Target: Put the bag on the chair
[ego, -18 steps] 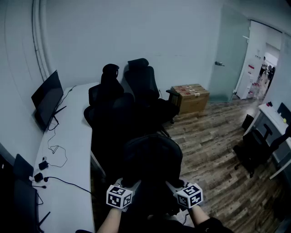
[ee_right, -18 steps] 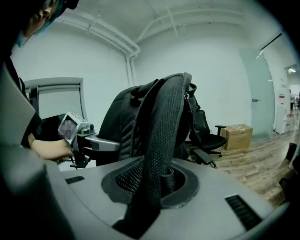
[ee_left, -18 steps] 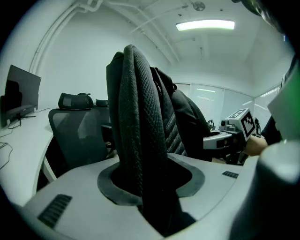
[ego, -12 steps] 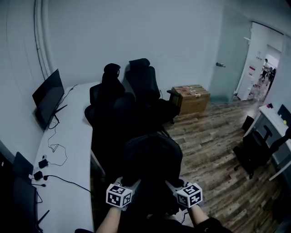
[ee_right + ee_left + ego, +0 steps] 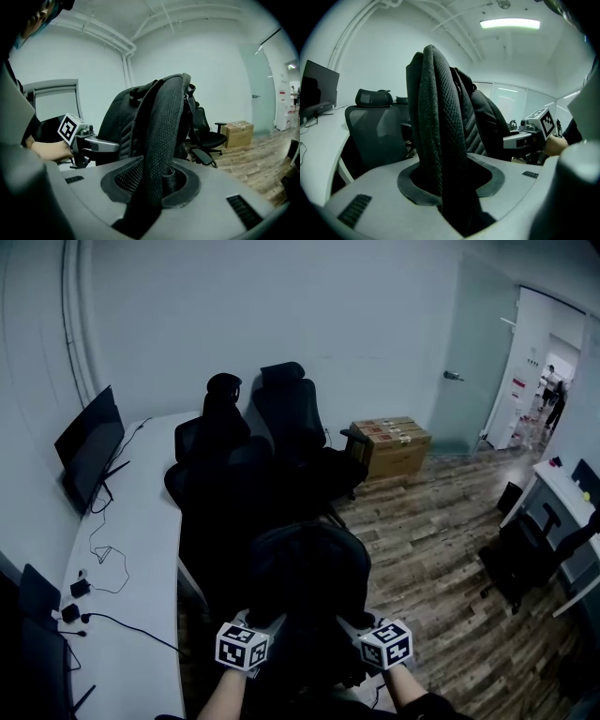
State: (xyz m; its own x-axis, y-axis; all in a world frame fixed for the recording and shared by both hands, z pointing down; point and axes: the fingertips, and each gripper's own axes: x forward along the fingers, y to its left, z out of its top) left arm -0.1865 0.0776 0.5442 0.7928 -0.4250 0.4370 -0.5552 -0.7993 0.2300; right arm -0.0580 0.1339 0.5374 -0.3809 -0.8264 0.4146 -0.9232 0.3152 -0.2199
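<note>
A black backpack (image 5: 309, 587) hangs low in the middle of the head view, held between both grippers. My left gripper (image 5: 266, 622) is shut on one padded mesh shoulder strap (image 5: 440, 126), which runs up out of its jaws. Over on the other side, my right gripper (image 5: 352, 623) is shut on the second strap (image 5: 164, 126). Each gripper view shows the other gripper's marker cube beyond the bag. Black office chairs (image 5: 225, 465) stand just ahead of the bag, by the desk; the bag hides the nearest chair's seat.
A long white desk (image 5: 141, 521) runs along the left with a monitor (image 5: 89, 446) and loose cables. A second high-backed chair (image 5: 300, 418) stands behind, cardboard boxes (image 5: 392, 442) by the far wall, another chair (image 5: 530, 554) at the right on wood flooring.
The head view has swung slightly, so the desk and chairs sit a little further left. Both grippers keep their hold on the straps and the bag hangs about where it was.
</note>
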